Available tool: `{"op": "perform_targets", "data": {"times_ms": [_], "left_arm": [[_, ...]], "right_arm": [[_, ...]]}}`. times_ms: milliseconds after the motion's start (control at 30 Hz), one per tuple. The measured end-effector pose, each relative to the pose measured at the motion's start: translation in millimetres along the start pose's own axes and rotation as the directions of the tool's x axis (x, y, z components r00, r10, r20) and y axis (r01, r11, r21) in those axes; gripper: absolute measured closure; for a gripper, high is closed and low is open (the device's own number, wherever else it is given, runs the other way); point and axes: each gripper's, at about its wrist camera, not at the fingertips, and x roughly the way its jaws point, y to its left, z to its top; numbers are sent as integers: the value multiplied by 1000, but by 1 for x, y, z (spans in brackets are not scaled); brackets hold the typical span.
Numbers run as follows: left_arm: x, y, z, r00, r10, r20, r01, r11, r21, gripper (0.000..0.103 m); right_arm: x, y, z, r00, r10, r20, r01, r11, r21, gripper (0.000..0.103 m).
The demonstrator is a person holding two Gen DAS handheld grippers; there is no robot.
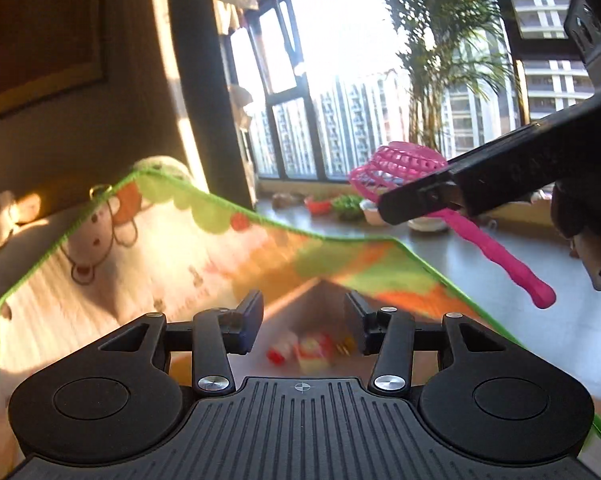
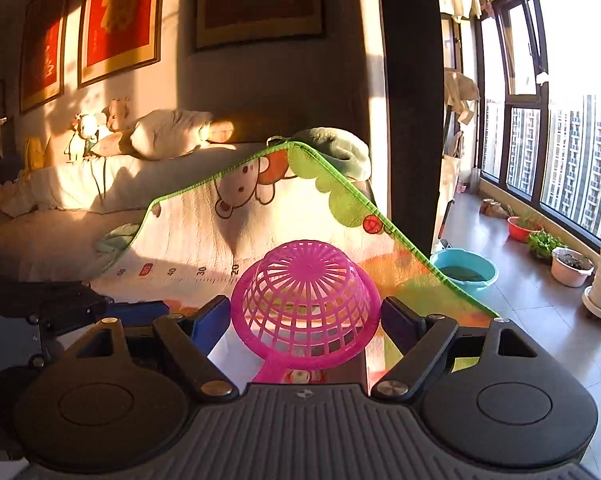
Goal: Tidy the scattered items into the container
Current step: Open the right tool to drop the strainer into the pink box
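right tool (image 2: pixel 305 316), pink strainer (image 2: pixel 306 300) clamped between

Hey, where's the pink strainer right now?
The pink strainer is held bowl-down between the right gripper's fingers, up in the air over the play mat; in the left wrist view it shows at upper right, before the window.

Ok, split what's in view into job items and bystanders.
Job: pink strainer, held in the right gripper; small blurred toys ahead of the left gripper.
Lying about: play mat, blue basin, plant pots, plush toys.
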Motion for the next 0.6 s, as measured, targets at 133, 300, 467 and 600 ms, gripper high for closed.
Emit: {"op": "perform_targets", "data": {"times_ms": [133, 300, 467, 600], "left_arm": [[12, 37, -8, 998, -48, -35, 41, 983, -181, 23], [-14, 46, -49, 992, -26, -120, 2, 981, -196, 9], [-32, 38, -96, 971, -40, -237, -26, 963, -268, 6], [-42, 19, -115, 954, -147, -261, 46, 933, -356, 5]], "right_arm": [[60, -13, 3, 992, 24, -121, -17, 998, 63, 8], [62, -14, -32, 990, 1, -139, 5, 999, 40, 8], [31, -19, -72, 980, -50, -193, 52, 999, 6, 8], [-25, -24, -103, 979, -58, -195, 60, 998, 5, 8]]}}
